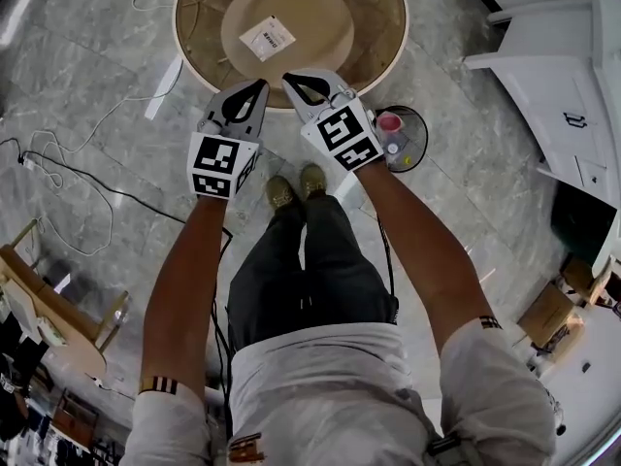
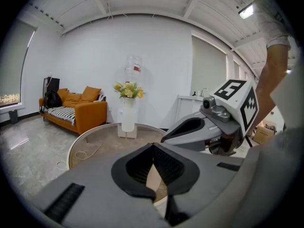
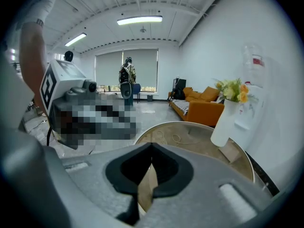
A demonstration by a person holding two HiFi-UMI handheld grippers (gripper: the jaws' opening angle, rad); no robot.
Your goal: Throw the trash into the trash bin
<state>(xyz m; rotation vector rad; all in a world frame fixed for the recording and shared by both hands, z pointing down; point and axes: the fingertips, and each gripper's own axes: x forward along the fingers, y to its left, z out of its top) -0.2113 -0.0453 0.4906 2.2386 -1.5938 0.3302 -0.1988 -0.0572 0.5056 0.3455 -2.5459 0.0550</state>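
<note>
A: Trash is a white paper slip [image 1: 267, 38], flat at the middle of the round bench [image 1: 374, 27], probably on the glass. The trash bin [image 1: 421, 129] stands on the floor, right of it.

B: Likely light and limp; pinch an edge. The left claw [image 1: 260, 85] and right claw [image 1: 289, 79] are both closed and empty.

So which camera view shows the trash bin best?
The head view. It looks down on the trash bin, which stands on the floor beside the right tool, with a pink cup inside. The left gripper view and the right gripper view show nothing of it.
</note>
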